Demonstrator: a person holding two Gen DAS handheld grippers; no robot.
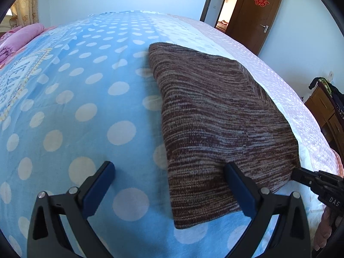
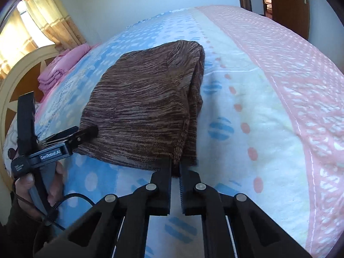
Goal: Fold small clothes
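Observation:
A folded brown knit garment (image 1: 215, 118) lies flat on the bed's blue dotted blanket (image 1: 75, 90). My left gripper (image 1: 168, 165) hovers open and wide over the garment's near left edge, its right finger (image 1: 238, 185) above the fabric and its left finger over bare blanket. In the right wrist view the same garment (image 2: 146, 99) shows a thicker folded edge on its right. My right gripper (image 2: 175, 168) is shut on the garment's near right corner, with dark fabric pinched between the tips. Its tip (image 1: 297, 175) also shows at that corner in the left wrist view.
Folded pink bedding (image 2: 62, 66) lies by the cream headboard (image 2: 19, 75) at the far left. The blanket's pink border (image 2: 301, 86) runs along the right side. A brown door (image 1: 255, 15) and a wooden cabinet (image 1: 322, 111) stand beyond the bed. A hand (image 2: 23, 185) holds the left gripper.

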